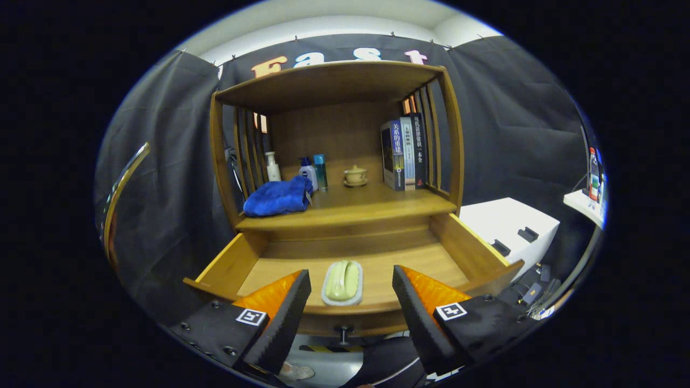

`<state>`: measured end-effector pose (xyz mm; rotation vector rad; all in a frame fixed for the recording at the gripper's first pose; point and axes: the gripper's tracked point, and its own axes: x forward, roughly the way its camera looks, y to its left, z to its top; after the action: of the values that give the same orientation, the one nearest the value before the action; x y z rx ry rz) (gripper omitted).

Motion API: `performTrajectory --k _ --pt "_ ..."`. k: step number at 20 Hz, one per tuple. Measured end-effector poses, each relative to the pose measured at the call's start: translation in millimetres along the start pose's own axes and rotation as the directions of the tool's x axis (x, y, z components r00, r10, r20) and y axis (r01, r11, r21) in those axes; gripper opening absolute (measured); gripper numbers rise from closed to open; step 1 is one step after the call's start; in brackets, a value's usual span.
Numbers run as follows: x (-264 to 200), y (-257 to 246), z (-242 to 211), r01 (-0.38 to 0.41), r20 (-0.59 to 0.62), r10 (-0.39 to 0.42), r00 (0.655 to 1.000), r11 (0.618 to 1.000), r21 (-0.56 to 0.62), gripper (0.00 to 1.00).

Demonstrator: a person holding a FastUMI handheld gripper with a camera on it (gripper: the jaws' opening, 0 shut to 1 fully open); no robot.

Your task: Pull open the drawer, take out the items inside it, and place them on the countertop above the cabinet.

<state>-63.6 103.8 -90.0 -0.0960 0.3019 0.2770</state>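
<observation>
The wooden drawer [463,248] stands pulled out below the cabinet's countertop [372,207]. Inside it, near the front wall, lies a pale green soap on a white dish [343,282]. My gripper [351,293] hovers open above the drawer's front, its fingers wide apart with the soap dish between and just ahead of them, not touched. A blue cloth [278,197] lies on the countertop's left part. The drawer's knob [343,330] shows below the front wall.
On the countertop stand a white pump bottle [273,167], two small bottles [314,173], a lidded cup on a saucer [355,175] and upright books [404,153]. Slatted sides and a top shelf enclose it. A white box [506,226] sits right of the drawer.
</observation>
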Motion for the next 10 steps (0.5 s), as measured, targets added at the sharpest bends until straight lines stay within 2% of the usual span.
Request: performTrajectory --k 4,10 --pt "31.3 15.2 16.4 -0.038 -0.018 0.038 0.999 0.999 -0.021 0.98" --pt "84.6 26.2 4.8 -0.054 -0.157 0.052 0.986 0.999 -0.005 0.99"
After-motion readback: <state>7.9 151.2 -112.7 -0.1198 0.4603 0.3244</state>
